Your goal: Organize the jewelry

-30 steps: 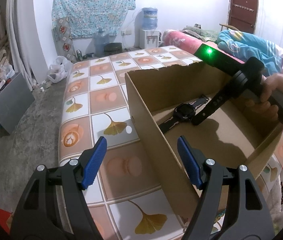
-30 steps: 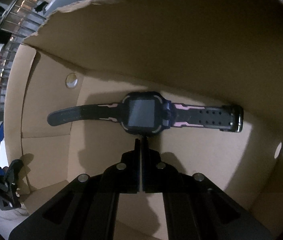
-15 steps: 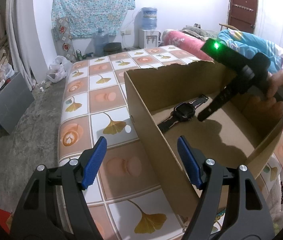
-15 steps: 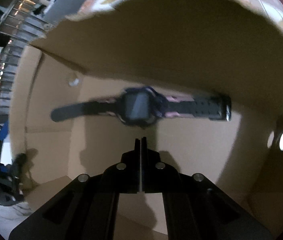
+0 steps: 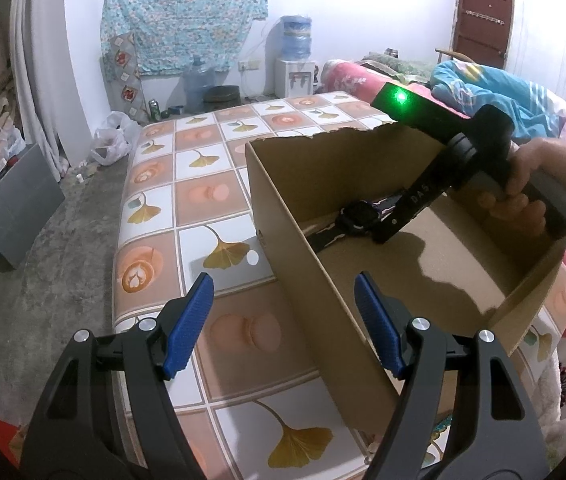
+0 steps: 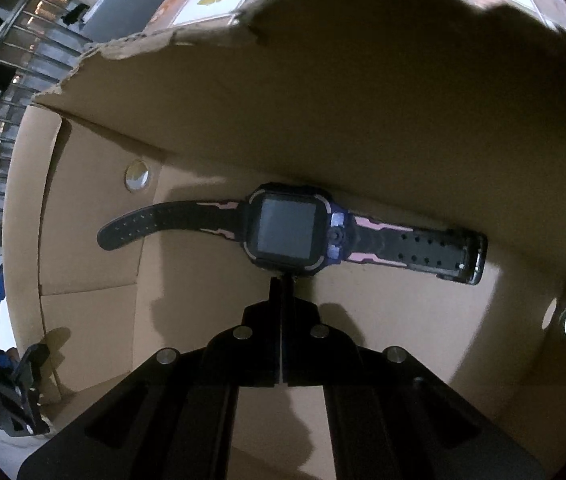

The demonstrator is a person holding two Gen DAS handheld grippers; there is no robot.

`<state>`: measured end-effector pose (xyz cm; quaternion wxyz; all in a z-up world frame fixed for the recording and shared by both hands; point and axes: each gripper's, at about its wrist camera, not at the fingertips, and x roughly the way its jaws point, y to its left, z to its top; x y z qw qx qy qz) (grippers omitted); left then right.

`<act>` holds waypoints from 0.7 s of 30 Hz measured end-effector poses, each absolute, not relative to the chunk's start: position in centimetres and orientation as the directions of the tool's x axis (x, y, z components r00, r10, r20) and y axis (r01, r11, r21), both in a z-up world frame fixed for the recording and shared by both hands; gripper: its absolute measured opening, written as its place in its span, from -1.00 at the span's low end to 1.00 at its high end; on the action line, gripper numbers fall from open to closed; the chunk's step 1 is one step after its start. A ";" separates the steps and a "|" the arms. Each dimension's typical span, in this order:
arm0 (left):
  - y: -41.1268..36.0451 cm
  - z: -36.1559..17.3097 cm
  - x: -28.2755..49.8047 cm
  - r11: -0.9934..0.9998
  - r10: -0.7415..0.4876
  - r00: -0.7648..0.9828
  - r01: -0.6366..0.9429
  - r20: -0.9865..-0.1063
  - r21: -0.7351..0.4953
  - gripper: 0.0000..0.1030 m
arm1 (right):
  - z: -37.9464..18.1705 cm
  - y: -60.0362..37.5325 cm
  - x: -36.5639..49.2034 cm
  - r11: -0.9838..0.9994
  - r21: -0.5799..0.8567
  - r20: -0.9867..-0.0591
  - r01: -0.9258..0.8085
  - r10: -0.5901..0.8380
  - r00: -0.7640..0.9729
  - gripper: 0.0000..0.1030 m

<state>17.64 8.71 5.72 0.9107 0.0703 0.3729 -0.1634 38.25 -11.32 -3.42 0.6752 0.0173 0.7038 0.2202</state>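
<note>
Room: white walls, grey floor on the left of your left view; a patterned cloth [image 5: 183, 12] hangs at the upper middle, a water dispenser [image 5: 295, 60] stands below it, and a brown door [image 5: 483, 20] is at the upper right.
Surface: your table [image 5: 187, 200] carries a tile-print cover with ginkgo leaves, running up the middle of the frame.
Box: an open cardboard box [image 5: 303, 280] sits on the table at centre right; its torn near wall stands between your left gripper and the inside.
Watch: a dark watch [image 6: 287, 228] with pink strap marks lies flat on the box floor, close under the far wall, in the centre of your right view.
Left gripper: your left gripper [image 5: 283, 320] hangs at the lower middle with its blue pads wide apart and nothing between them; the box's near wall crosses the gap further back.
Right gripper: your right gripper [image 6: 281, 280] is inside the box with its jaws pressed together, empty, tips right at the watch case's near edge; whether they touch it you cannot tell.
Hand: your hand [image 5: 523, 184] grips that tool at the right edge.
Around: bedding [image 5: 483, 92] is heaped at the upper right, and a plastic bag [image 5: 113, 140] lies on the floor at the left.
</note>
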 end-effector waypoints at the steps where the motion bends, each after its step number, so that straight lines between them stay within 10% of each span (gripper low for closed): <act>1: 8.6 5.7 17.7 0.937 -0.247 0.669 0.350 -0.701 0.005 0.35 | -3.4 -11.4 38.2 0.905 0.333 -0.943 -0.266 0.319 -0.096 -1.00; 21: 8.9 5.3 17.9 0.936 -0.266 0.666 0.352 -0.697 -0.021 0.34 | 0.1 -11.6 37.1 0.887 0.160 -0.975 -0.433 0.211 0.071 -1.00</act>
